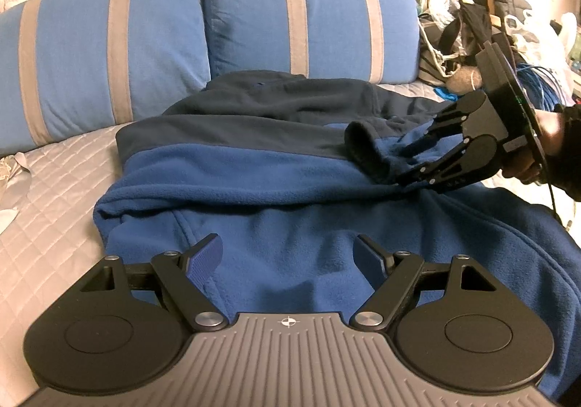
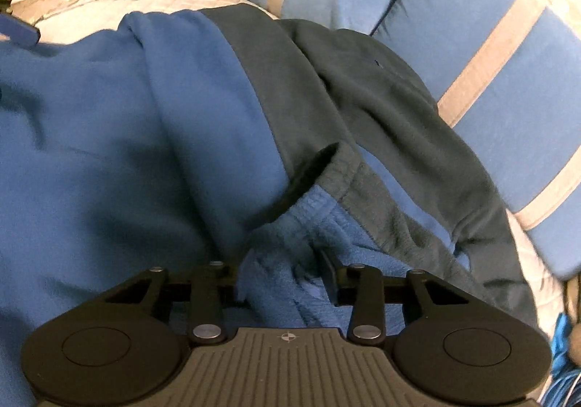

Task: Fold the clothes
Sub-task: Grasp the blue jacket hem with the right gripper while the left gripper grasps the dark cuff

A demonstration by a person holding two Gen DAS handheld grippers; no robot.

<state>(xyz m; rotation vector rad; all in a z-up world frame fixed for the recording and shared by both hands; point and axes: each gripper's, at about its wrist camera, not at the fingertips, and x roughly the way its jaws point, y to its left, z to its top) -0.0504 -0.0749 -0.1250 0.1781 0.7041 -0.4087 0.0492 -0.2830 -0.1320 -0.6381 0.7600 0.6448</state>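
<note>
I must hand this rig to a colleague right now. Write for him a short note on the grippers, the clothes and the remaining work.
Left gripper: jaws open, holds nothing, above the fleece jacket's blue body.
Right gripper: jaws around bunched cloth at the sleeve cuff; a firm grip is not certain.
Jacket lies spread on the quilted bed cover, below two striped cushions.
Done: sleeve lies across the body.
Left: finish folding.

Dim, warm indoor light with blown-out glare along the top, fisheye-bent edges, and motion blur in the right wrist view.
</note>
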